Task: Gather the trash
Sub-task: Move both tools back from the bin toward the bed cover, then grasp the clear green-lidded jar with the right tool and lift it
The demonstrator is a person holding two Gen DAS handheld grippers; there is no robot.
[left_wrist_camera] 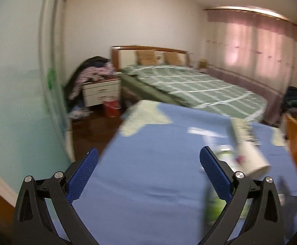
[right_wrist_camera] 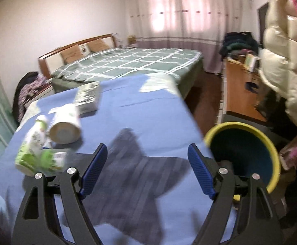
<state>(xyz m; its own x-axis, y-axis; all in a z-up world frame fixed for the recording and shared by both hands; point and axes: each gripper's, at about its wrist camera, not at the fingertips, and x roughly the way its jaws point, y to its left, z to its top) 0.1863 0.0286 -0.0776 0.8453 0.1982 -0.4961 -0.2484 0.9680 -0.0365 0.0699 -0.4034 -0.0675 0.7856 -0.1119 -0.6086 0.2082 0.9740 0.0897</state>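
Blue-covered table [right_wrist_camera: 140, 110] holds a paper cup [right_wrist_camera: 65, 129] and cartons. Both grippers [left_wrist_camera: 148, 175] [right_wrist_camera: 147, 169] gape empty; best approach the cup squarely, then bin [right_wrist_camera: 270, 143] it.

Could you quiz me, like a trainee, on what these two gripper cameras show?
1. True or false: the right gripper is holding a piece of trash.
2. Which container stands off the right edge of the blue-covered table? A) a red bucket B) a yellow-rimmed bin C) a cardboard box
3. Name one item of trash lying on the table.

Key
1. False: both the right gripper and the left gripper are open, with nothing between the fingers.
2. B.
3. Any of: the paper cup on its side, the green and white carton, or the small printed box.
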